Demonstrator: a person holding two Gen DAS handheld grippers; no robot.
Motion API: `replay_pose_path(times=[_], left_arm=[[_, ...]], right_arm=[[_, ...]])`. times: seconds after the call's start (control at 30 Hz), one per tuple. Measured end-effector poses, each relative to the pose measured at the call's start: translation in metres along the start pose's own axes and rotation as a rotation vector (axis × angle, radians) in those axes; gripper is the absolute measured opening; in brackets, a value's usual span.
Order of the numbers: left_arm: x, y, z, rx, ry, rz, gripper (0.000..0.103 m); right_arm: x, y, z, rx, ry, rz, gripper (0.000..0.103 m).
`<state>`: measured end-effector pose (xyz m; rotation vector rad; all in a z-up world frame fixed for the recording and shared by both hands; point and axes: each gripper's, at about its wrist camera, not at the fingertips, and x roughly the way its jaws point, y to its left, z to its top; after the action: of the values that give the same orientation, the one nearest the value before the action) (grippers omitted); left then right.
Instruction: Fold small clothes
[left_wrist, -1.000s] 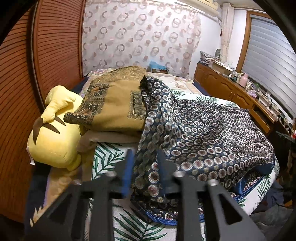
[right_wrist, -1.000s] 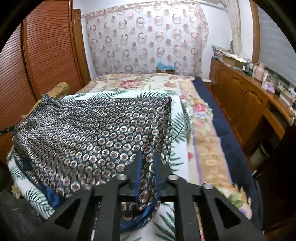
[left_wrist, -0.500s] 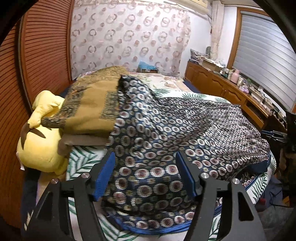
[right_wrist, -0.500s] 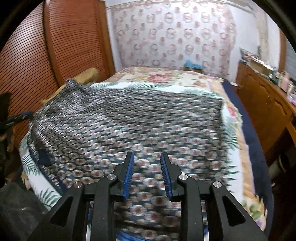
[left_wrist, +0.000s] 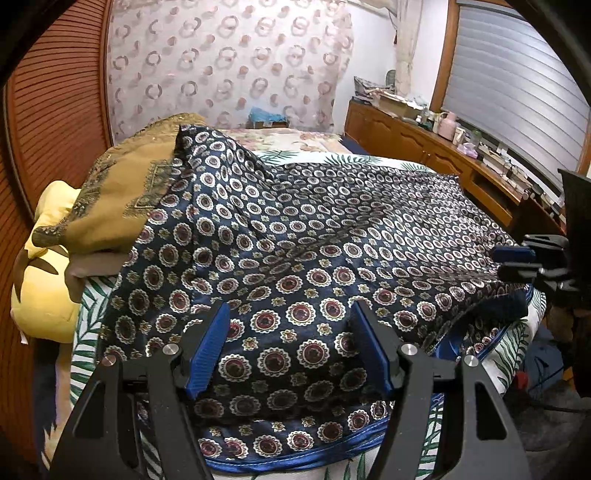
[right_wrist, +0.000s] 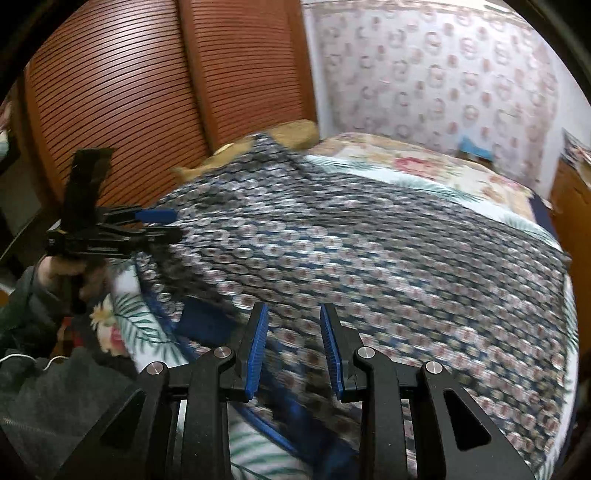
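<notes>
A dark blue satin garment (left_wrist: 314, 240) with circle medallions and a blue hem lies spread over the bed; it also shows in the right wrist view (right_wrist: 369, 251), blurred. My left gripper (left_wrist: 290, 317) is open and empty above its near edge. My right gripper (right_wrist: 293, 317) is open and empty above the garment's near side. The right gripper shows at the right edge of the left wrist view (left_wrist: 517, 258), and the left gripper shows at the left of the right wrist view (right_wrist: 155, 221).
A brown patterned cloth (left_wrist: 125, 192) lies piled on a yellow plush toy (left_wrist: 40, 280) at the bed's left. The bed has a leaf-print sheet (left_wrist: 92, 302). A wooden slatted wardrobe (right_wrist: 129, 92) stands left. A wooden counter (left_wrist: 424, 147) with clutter runs along the right.
Both grippers have let go of the garment and opened. It now lies spread on the bed. The right gripper has swung to the left.
</notes>
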<state>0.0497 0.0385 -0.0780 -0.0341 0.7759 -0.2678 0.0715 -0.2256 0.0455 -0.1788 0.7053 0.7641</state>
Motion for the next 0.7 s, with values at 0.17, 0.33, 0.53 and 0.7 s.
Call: replay_pose_path(times=[0.17, 0.33, 0.53, 0.7], left_arm=[[0.002, -0.002, -0.002, 0.003, 0.005, 0.003, 0.068], [0.003, -0.001, -0.003, -0.002, 0.007, 0.003, 0.068], [0.003, 0.001, -0.004, -0.007, 0.012, 0.004, 0.068], [0.002, 0.001, -0.004, -0.010, 0.013, 0.004, 0.068]], right_arm=[[0.032, 0.008, 0.003, -0.048, 0.043, 0.022, 0.030], [0.064, -0.005, 0.005, -0.009, 0.090, -0.011, 0.030], [0.097, -0.012, 0.007, 0.018, 0.127, -0.042, 0.030], [0.106, 0.004, 0.006, -0.022, 0.140, 0.007, 0.030]])
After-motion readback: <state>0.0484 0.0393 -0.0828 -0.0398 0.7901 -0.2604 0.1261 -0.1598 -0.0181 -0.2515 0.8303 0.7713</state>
